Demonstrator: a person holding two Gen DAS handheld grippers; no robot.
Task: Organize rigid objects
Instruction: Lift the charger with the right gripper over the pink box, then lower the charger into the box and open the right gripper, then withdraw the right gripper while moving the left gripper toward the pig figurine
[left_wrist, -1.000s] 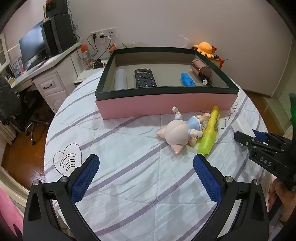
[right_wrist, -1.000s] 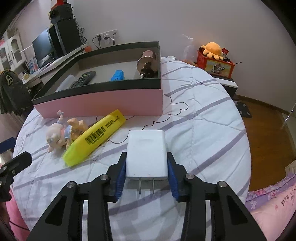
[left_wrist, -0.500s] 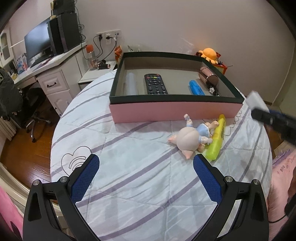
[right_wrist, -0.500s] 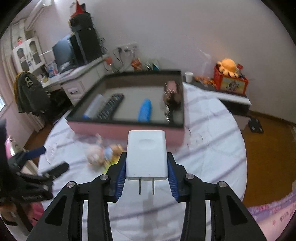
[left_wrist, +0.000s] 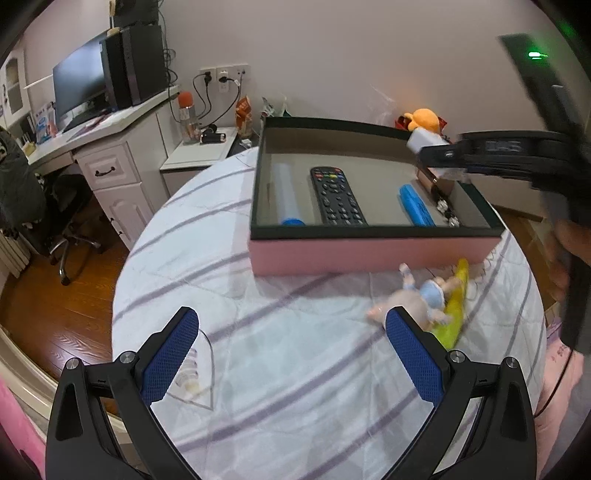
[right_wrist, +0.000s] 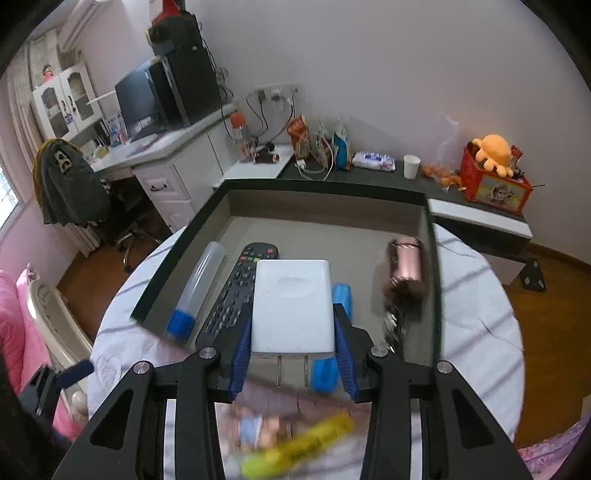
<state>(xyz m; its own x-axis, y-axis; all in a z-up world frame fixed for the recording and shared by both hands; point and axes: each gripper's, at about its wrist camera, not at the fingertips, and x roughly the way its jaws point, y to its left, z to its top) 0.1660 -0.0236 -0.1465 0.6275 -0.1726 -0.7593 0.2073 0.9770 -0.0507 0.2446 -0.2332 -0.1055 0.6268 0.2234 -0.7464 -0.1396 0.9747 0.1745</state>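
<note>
Right wrist view: the right gripper (right_wrist: 291, 354) is closed on a white charger (right_wrist: 291, 306), its blue pads pressing the two side faces. The two metal prongs of the charger point back toward the camera. The charger hangs above the pink box (right_wrist: 432, 288), over the middle of its inside.

Inside the box lie a clear tube with a blue cap (right_wrist: 197, 288), a black remote control (right_wrist: 236, 291), a blue object (right_wrist: 341, 299) partly hidden behind the charger, and a rose-gold cylinder (right_wrist: 406, 266) close to the right wall, with small dark pieces just below it that are too blurred to name. In front of the box, on the striped tablecloth (right_wrist: 476, 321), lie a pig doll (right_wrist: 255, 428) and a yellow highlighter (right_wrist: 299, 446), both blurred.

In the left wrist view, the left gripper (left_wrist: 291, 352) is wide open with nothing between its blue fingers (left_wrist: 170, 354), and it is above the near part of the table. The pig doll (left_wrist: 417, 299) and the highlighter (left_wrist: 456, 306) lie touching each other just before the pink front wall of the box (left_wrist: 369, 254). The right gripper (left_wrist: 491, 155) comes in from the right side, above the far right corner of the box, and the white charger (left_wrist: 423, 140) shows at its tip. The remote (left_wrist: 334, 195), tube (left_wrist: 286, 195) and blue object (left_wrist: 415, 205) lie side by side on the box floor.
</note>
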